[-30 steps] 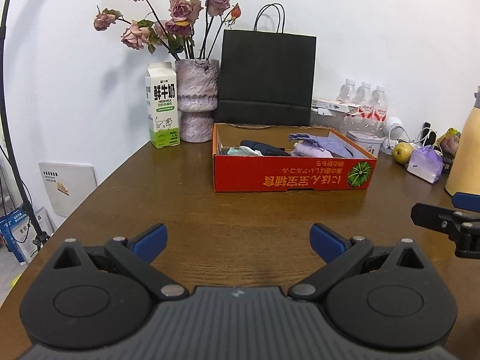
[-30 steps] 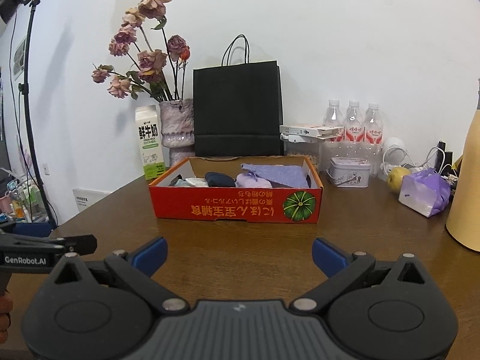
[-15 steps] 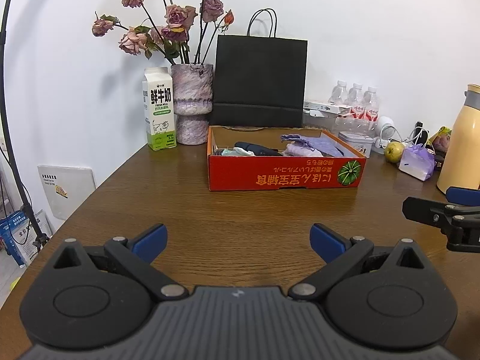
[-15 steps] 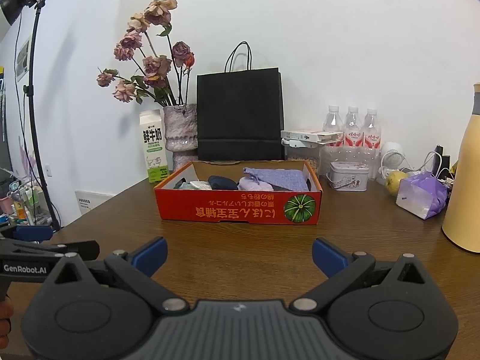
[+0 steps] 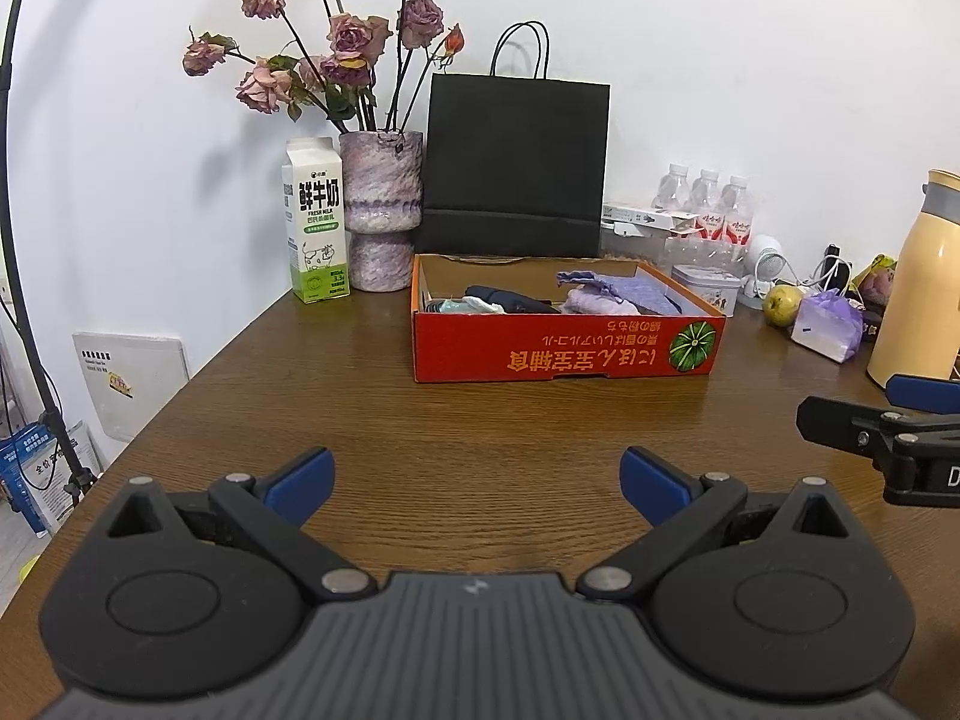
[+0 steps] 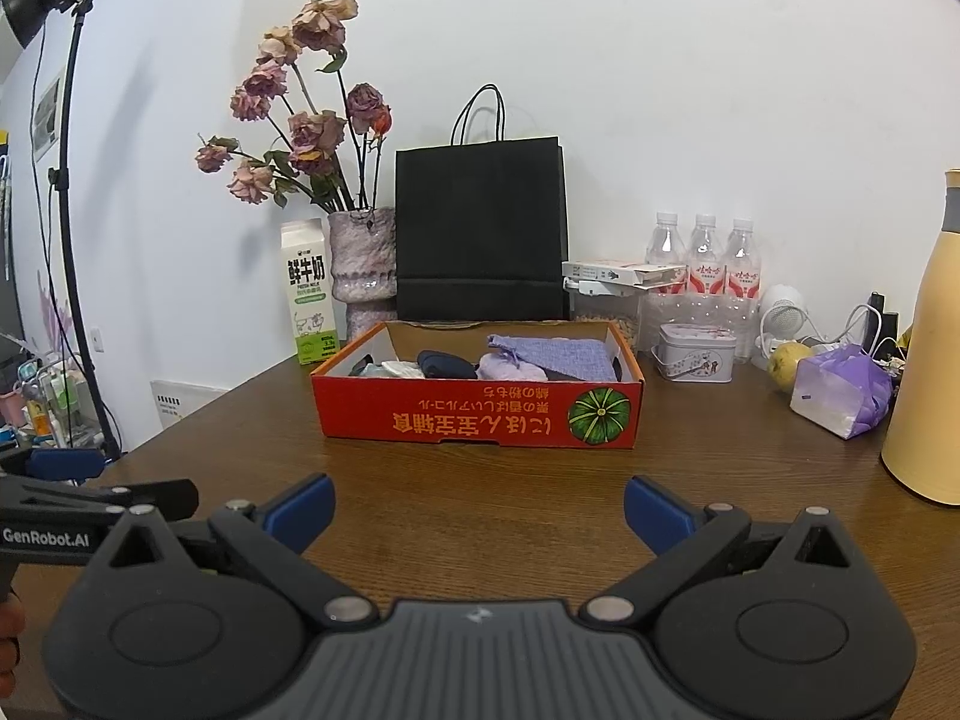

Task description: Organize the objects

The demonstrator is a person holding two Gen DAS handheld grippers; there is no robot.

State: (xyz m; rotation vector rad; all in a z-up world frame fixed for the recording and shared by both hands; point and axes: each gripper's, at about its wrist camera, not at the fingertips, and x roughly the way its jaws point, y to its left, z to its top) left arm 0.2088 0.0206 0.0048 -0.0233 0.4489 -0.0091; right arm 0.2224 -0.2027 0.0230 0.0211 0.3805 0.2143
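A red cardboard box point(image 5: 567, 351) point(image 6: 480, 414) sits mid-table and holds folded cloth items: a dark navy piece point(image 5: 510, 300) point(image 6: 444, 365), lilac pieces point(image 5: 600, 300) point(image 6: 516, 367) and a pale one point(image 5: 468, 305). My left gripper point(image 5: 477, 477) hovers open over bare wood well in front of the box, nothing between its blue fingertips. My right gripper point(image 6: 479, 507) is also open and empty, in front of the box. Each gripper shows at the edge of the other's view: the right gripper point(image 5: 882, 420) from the left wrist, the left gripper point(image 6: 96, 492) from the right wrist.
Behind the box stand a black paper bag point(image 5: 516, 168), a vase of dried roses point(image 5: 381, 222) and a milk carton point(image 5: 315, 222). To the right are water bottles point(image 6: 705, 258), a tin point(image 6: 696, 354), a pear point(image 6: 789, 363), a purple bag point(image 6: 843, 390) and a yellow thermos point(image 6: 927, 360). A light stand point(image 6: 72, 180) rises at left.
Both grippers have drawn back from the box, which looks smaller and farther now. Both stay open and empty.
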